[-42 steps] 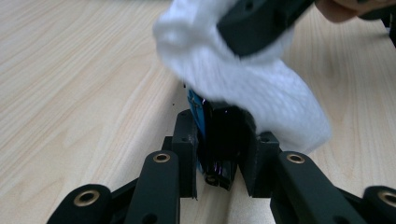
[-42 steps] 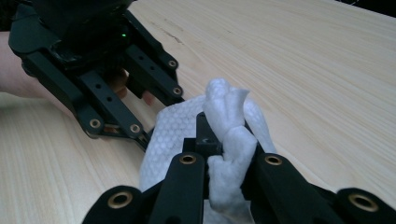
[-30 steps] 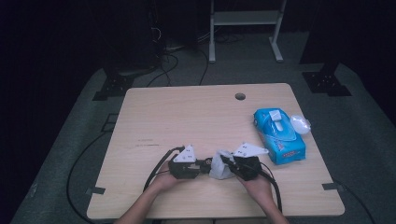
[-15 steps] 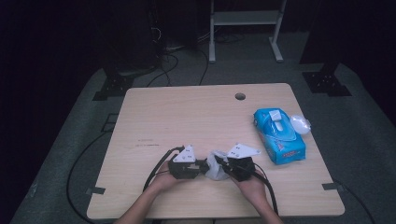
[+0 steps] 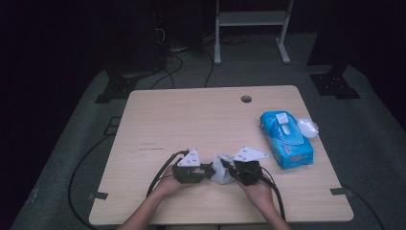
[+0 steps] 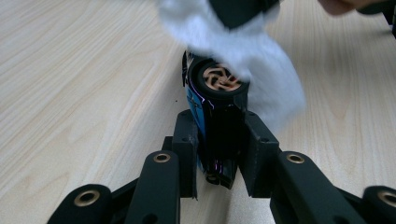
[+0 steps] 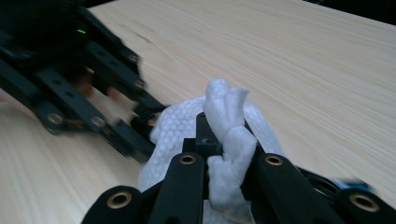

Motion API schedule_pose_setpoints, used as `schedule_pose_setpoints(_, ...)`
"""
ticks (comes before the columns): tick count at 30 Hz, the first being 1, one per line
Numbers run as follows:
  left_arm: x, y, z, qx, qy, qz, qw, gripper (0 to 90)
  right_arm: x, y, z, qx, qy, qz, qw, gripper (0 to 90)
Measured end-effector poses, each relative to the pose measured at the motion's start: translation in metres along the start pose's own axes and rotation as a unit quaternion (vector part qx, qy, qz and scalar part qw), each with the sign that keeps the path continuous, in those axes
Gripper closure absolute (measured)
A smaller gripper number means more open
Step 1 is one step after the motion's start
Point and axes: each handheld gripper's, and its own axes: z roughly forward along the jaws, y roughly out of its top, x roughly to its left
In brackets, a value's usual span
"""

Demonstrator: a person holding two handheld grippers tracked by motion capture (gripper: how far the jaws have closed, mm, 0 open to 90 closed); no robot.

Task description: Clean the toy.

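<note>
Wiping seems the purpose: at the near edge of the table (image 5: 158,124), the left gripper (image 6: 219,140) is clamped on a small dark toy car (image 6: 215,98), perhaps to steady it, while the right gripper (image 7: 224,144) pinches a white wipe (image 7: 224,126) against it.

Matt pale wooden table (image 5: 191,115); dimpled white cloth (image 7: 187,126).

Light wood desk (image 5: 191,120), round cable hole (image 5: 246,99) near far edge. Grey carpet floor (image 5: 72,158) around it, black tape tabs at desk's near corners. Room dark beyond desk; light falls mostly on desktop. White metal frame (image 5: 249,24) stands behind, black stand bases (image 5: 333,85) left and right, loose cables (image 5: 179,60) on floor at back.
</note>
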Motion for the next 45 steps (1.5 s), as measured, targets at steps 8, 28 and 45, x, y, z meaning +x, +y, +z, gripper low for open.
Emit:
schedule_pose_setpoints(8, 0.001, -0.001, -0.003, 0.003, -0.002, 0.003, 1.0, 70.6, 0.002, 0.004, 0.004, 0.006, 0.01, -0.013, 0.9998, 84.4)
schedule_pose_setpoints(28, 0.0, 0.0, -0.001, 0.006, -0.001, 0.009, 0.9999, 70.4, -0.017, 0.0, -0.007, 0.019, 0.002, -0.006, 0.9998, 84.5)
schedule_pose_setpoints(45, 0.001, 0.0, -0.001, 0.006, 0.0, 0.006, 1.0, 70.7, 0.007, 0.011, 0.012, 0.017, 0.034, -0.025, 0.999, 84.5)
